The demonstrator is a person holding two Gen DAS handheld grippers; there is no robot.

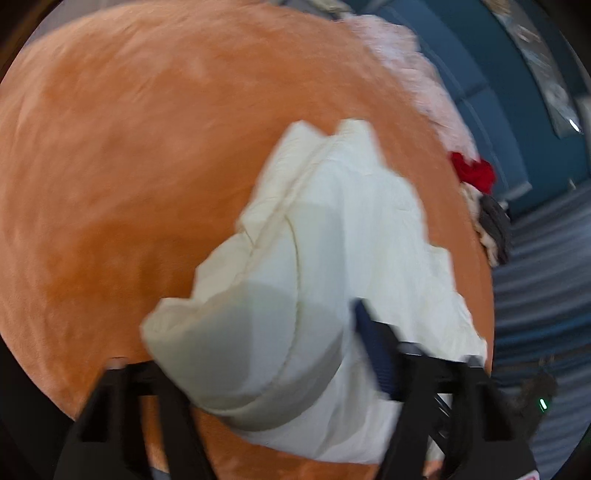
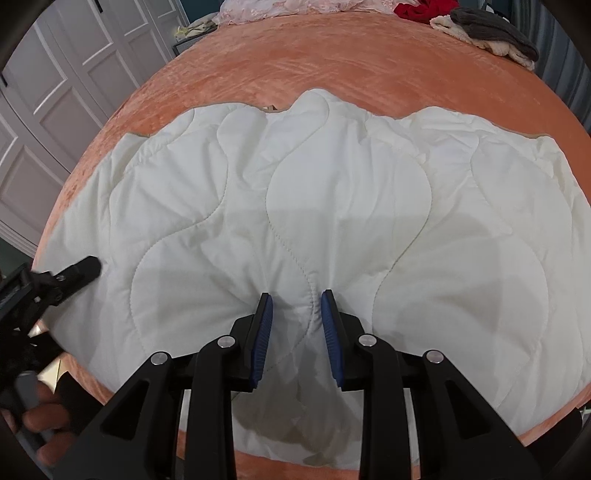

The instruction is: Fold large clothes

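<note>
A white quilted jacket lies spread on an orange plush bed cover. My right gripper is at the jacket's near edge, its blue-padded fingers on either side of a bunched ridge of fabric, pinching it. My left gripper shows at the jacket's left edge in the right wrist view. In the blurred left wrist view the jacket stretches away, and a lifted fold sits between the left gripper's fingers; one finger is hidden under the fabric.
Red, cream and grey clothes are piled at the bed's far right corner, pink lace fabric at the far edge. White panelled doors stand to the left. A striped floor lies beyond the bed.
</note>
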